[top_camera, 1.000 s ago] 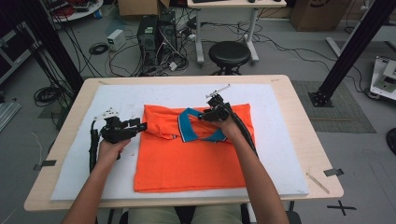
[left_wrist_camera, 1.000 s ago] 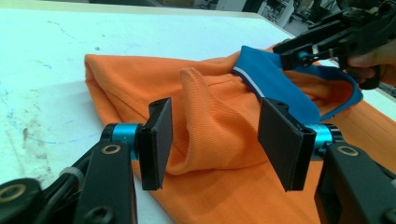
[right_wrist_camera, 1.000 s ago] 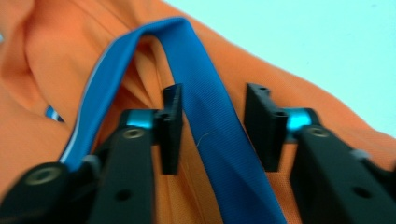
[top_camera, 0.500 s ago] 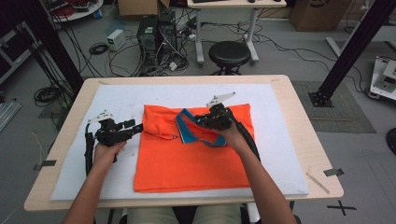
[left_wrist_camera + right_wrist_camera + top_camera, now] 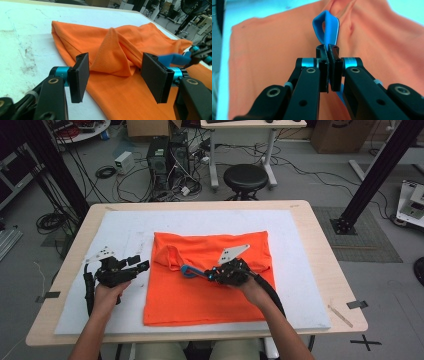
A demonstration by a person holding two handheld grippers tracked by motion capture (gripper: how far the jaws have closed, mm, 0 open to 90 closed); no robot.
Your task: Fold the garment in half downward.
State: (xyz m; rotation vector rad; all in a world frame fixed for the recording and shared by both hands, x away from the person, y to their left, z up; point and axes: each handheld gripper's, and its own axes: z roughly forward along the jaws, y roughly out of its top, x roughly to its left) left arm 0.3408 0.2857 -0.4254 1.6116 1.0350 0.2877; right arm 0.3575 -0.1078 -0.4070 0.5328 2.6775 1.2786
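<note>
On the white mat (image 5: 310, 270) that covers the table (image 5: 325, 245), the orange shirt (image 5: 200, 290) lies mostly flat in front of you, its upper left part bunched into a loose raised fold (image 5: 113, 53) rather than pressed down. Your right gripper (image 5: 207, 273) sits over the middle of the shirt with its jaws pressed together on the blue collar (image 5: 327, 27) — the right gripper view shows the blue band looping up out of the pads, so you have it pinched firmly. Your left gripper (image 5: 142, 265) hangs at the shirt's left edge with its jaws spread, having just been opening; nothing is between the pads, and the raised fold stands just beyond them in the left gripper view.

As for progress, I'd judge you are partway into a fold. The body of the shirt is laid out square on the mat and its bottom and right edges look tidy, but the top left corner is not yet settled — the cloth there is humped and the collar is pulled toward the left, off its natural place. What seems left is to carry the collar across, lay the humped corner flat, and then finish the remaining folds. Watch that the pinch on the collar does not drag the whole shirt sideways across the mat.
</note>
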